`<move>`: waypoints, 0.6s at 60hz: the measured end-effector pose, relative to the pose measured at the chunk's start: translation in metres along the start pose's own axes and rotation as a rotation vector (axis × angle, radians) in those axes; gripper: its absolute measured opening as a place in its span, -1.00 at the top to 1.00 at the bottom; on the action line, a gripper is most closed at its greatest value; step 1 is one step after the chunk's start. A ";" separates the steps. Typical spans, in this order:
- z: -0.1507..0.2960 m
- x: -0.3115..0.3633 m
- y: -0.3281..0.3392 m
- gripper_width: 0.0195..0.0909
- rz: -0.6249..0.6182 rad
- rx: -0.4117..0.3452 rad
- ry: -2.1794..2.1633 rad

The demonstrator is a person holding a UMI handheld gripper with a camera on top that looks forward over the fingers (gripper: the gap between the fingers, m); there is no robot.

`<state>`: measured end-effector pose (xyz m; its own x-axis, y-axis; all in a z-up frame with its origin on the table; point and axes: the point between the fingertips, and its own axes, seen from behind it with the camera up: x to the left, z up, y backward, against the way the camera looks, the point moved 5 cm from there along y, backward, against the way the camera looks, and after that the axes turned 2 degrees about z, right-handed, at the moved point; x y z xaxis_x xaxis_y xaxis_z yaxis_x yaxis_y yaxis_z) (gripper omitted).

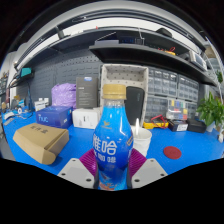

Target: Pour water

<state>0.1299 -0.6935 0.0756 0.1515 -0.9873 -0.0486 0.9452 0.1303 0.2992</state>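
Note:
A blue plastic bottle (113,140) with white characters on its label and an orange cap stands upright between my fingers, filling the middle of the gripper view. My gripper (113,168) is shut on the bottle's lower body, with a purple pad pressed against each side. Just behind the bottle to its right, a white cup (141,139) stands on the blue table (190,148), partly hidden by the bottle.
A cardboard box (40,142) lies to the left of the bottle. Blue and white boxes (55,116) stand further back left. A red round object (172,152) lies on the table to the right. A green plant (211,110) and shelves are at the far right.

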 end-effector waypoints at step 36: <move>0.094 0.033 -0.090 0.50 0.107 0.013 -1.182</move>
<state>0.0226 -0.7463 0.1367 -0.1376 -0.4442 0.8853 0.9399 0.2234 0.2582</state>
